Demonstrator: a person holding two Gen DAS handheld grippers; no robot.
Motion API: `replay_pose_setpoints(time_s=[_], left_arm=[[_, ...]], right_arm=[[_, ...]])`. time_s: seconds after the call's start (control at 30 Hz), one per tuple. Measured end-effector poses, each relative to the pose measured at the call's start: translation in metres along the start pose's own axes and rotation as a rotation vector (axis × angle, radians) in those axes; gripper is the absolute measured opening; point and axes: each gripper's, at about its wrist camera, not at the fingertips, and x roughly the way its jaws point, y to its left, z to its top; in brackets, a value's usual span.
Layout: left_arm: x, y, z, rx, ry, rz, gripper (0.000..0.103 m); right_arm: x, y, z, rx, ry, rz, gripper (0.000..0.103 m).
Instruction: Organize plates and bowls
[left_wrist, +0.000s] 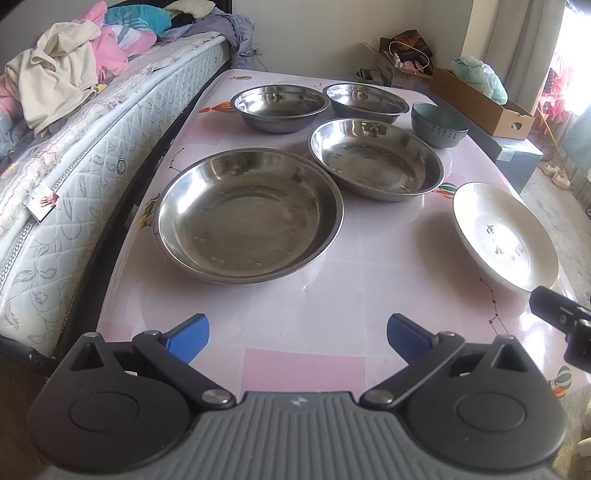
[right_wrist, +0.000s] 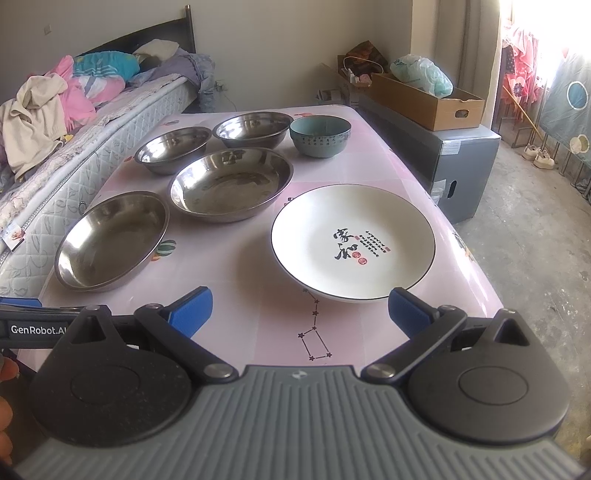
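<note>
Two shallow steel plates lie on the pink table: the near one (left_wrist: 247, 218) (right_wrist: 110, 240) and one behind it (left_wrist: 376, 158) (right_wrist: 231, 184). Two steel bowls (left_wrist: 280, 107) (left_wrist: 365, 101) stand at the far end, the same pair (right_wrist: 171, 147) (right_wrist: 253, 129) in the right wrist view. A teal bowl (left_wrist: 437, 123) (right_wrist: 319, 134) is to their right. A white plate with black calligraphy (left_wrist: 502, 236) (right_wrist: 352, 240) lies at the right. My left gripper (left_wrist: 297, 338) is open above the table's near edge, holding nothing. My right gripper (right_wrist: 299, 312) is open just short of the white plate's near rim.
A bed (left_wrist: 92, 155) with piled clothes runs along the table's left side. A cardboard box (right_wrist: 428, 98) sits on a grey carton (right_wrist: 461, 162) off the table's right far corner. Bare floor (right_wrist: 535, 236) lies to the right. Part of the other gripper (left_wrist: 565, 325) shows at the right edge.
</note>
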Motion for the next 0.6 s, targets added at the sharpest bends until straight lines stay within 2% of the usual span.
replay_pose_setpoints(time_s=[0.13,0.27,0.4,0.5,0.6], left_arm=[[0.004,0.004,0.007,0.004,0.002,0.016,0.103],[0.006,0.016,0.031,0.011,-0.029,0.053,0.103],[0.001,0.036,0.067,0.000,-0.122,0.138,0.103],[0.001,0.052,0.094,-0.014,-0.179,0.187,0.103],[0.005,0.067,0.115,-0.043,-0.210,0.209,0.103]], right_arm=[[0.001,0.000,0.000,0.004,-0.005,0.005,0.102],[0.004,0.001,0.015,-0.006,-0.045,0.033,0.102],[0.000,0.005,0.052,-0.066,-0.156,0.056,0.102],[-0.005,0.006,0.076,-0.089,-0.283,0.069,0.102],[0.002,0.007,0.091,-0.124,-0.321,0.114,0.102]])
